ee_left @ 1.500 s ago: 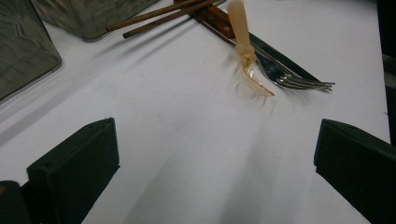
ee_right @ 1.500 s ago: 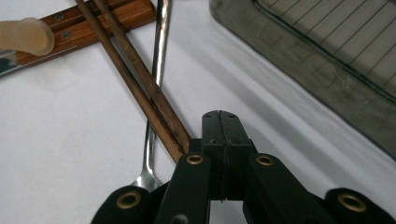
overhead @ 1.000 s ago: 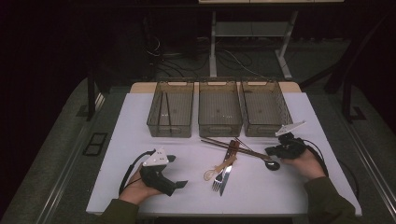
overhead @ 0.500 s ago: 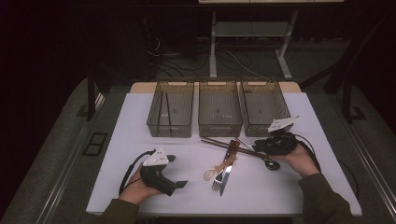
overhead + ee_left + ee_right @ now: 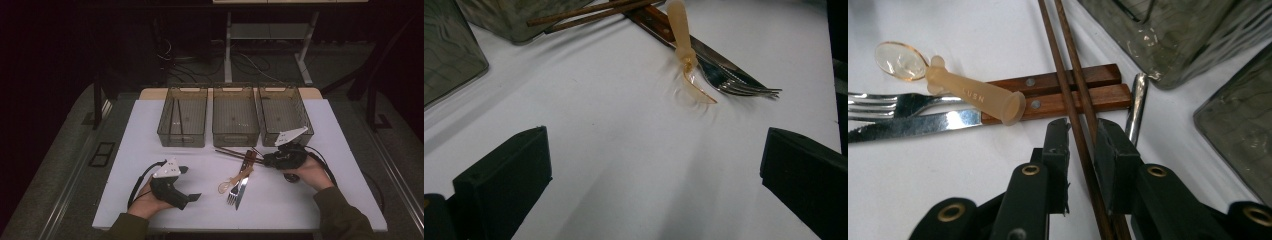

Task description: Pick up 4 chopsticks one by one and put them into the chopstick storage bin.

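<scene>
- Left gripper [image 5: 186, 196] rests idle near table's [image 5: 125, 165] left front edge, jaws wide apart, nothing between; matte black blocks.
- Amber plastic spoon [image 5: 948, 82], steel fork [image 5: 739, 86] & wood-handled knife [image 5: 1048, 102] lie mid-table.
- Right gripper [image 5: 1082, 137] pinches the thin brown chopsticks [image 5: 1068, 65], which cross the knife handles before the ribbed clear bins [image 5: 235, 120].
- Step: grasp. Next, prob. lift straight w/o dragging cutlery.

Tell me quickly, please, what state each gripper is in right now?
Left gripper: open, jaws wide apart above the table, holding nothing.
Right gripper: jaws close around the brown chopsticks; whether they grip cannot be told.
</scene>
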